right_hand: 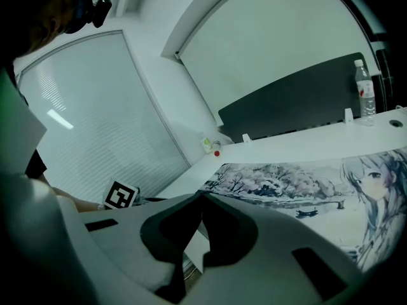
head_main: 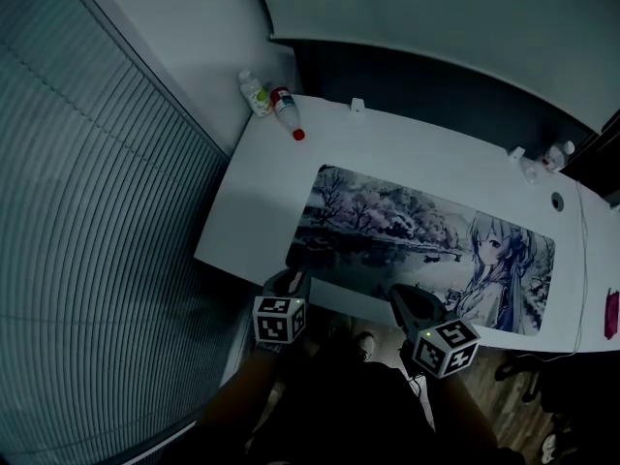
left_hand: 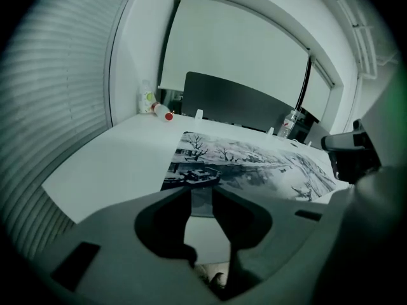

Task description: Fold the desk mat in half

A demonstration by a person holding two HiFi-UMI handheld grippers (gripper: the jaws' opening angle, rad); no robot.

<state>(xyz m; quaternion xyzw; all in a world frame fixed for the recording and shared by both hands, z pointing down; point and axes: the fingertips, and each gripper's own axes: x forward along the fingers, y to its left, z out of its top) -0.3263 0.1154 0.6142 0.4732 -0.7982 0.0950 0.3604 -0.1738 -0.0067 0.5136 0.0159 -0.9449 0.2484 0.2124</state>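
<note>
The desk mat [head_main: 426, 240], printed with a snowy landscape and an anime girl, lies flat and unfolded on the white desk [head_main: 262, 201]. My left gripper [head_main: 294, 277] hovers at the mat's near left corner. In the left gripper view its jaws [left_hand: 201, 196] stand a little apart, and the mat [left_hand: 254, 161] corner shows in the gap with nothing pressed. My right gripper [head_main: 405, 296] is at the desk's near edge by the mat's front border. In the right gripper view its tips [right_hand: 202, 197] meet, shut and empty, short of the mat [right_hand: 299, 183].
Two bottles [head_main: 255, 93] [head_main: 288, 112] lie at the desk's far left corner, and another bottle [head_main: 557, 153] stands far right. A dark partition [head_main: 417, 85] runs along the back. Window blinds [head_main: 87, 211] fill the left side. A cable hole [head_main: 557, 201] sits beyond the mat's right end.
</note>
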